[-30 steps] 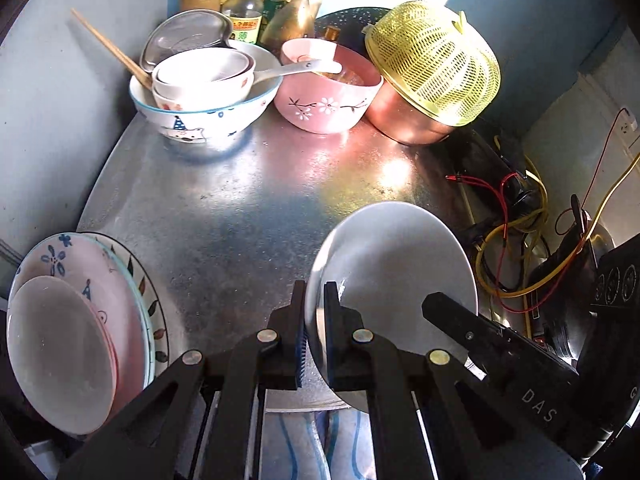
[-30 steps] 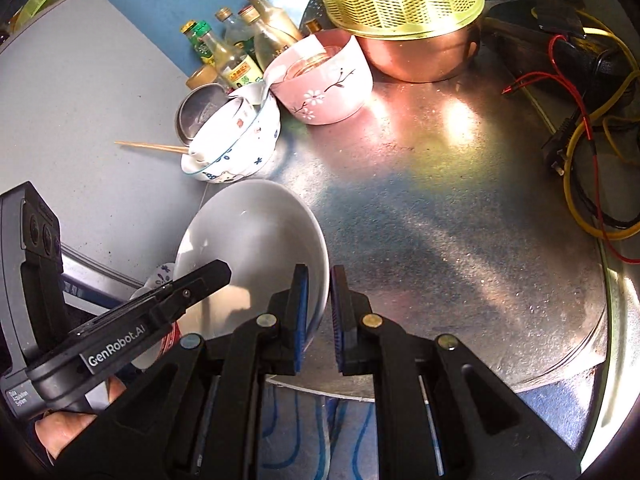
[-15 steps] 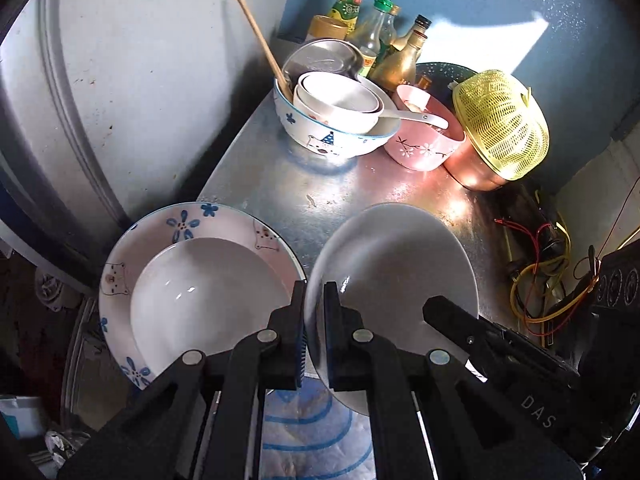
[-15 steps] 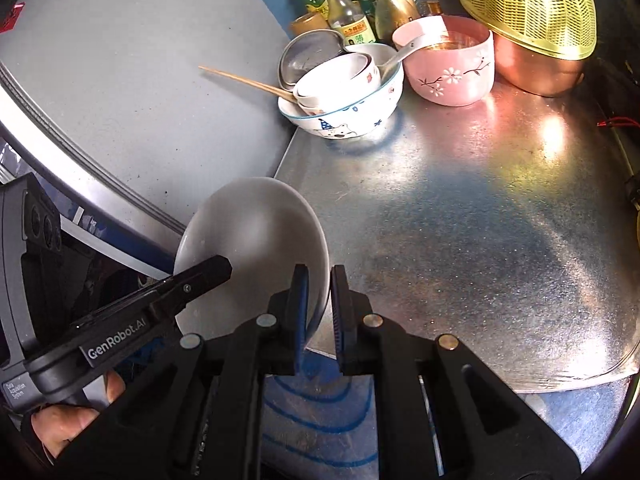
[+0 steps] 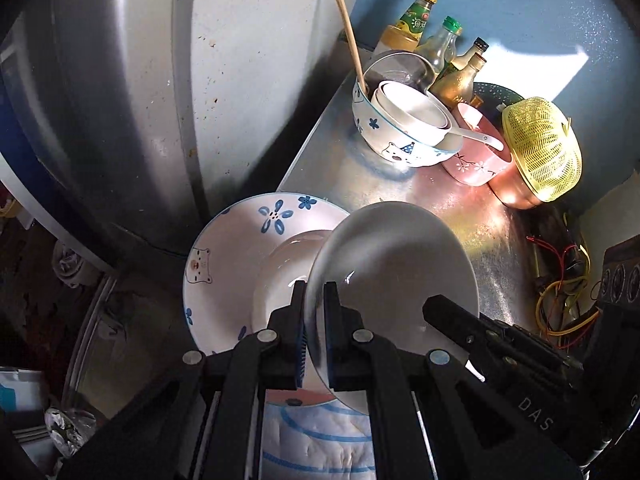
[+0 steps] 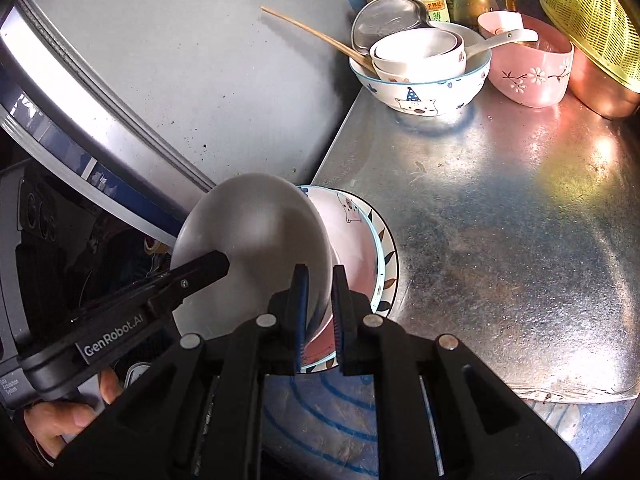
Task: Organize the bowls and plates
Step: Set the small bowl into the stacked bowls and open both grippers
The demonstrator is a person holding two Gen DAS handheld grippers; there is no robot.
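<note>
Both grippers hold one plain white plate (image 5: 392, 264) by opposite rims, in the air. My left gripper (image 5: 315, 320) is shut on its left rim. My right gripper (image 6: 319, 304) is shut on its right rim; the plate also shows in the right wrist view (image 6: 252, 236). Below it lies a stack of plates (image 5: 236, 248) at the counter's front left corner, the top ones white with blue flowers and a bear; the stack also shows in the right wrist view (image 6: 360, 240). A blue-patterned bowl (image 6: 424, 88) with smaller white bowls nested inside stands at the back.
A pink bowl (image 6: 532, 72) with a white spoon, a copper bowl under a yellow strainer (image 5: 540, 152), and bottles (image 5: 444, 48) line the back of the metal counter (image 6: 500, 220). Chopsticks (image 5: 350, 44) stick out of the patterned bowl. A grey appliance wall (image 5: 140, 80) stands left. Cables (image 5: 560, 288) lie right.
Both grippers carried the white plate left and up, from over the counter's middle to above the plate stack at the front left corner. Grips unchanged.
</note>
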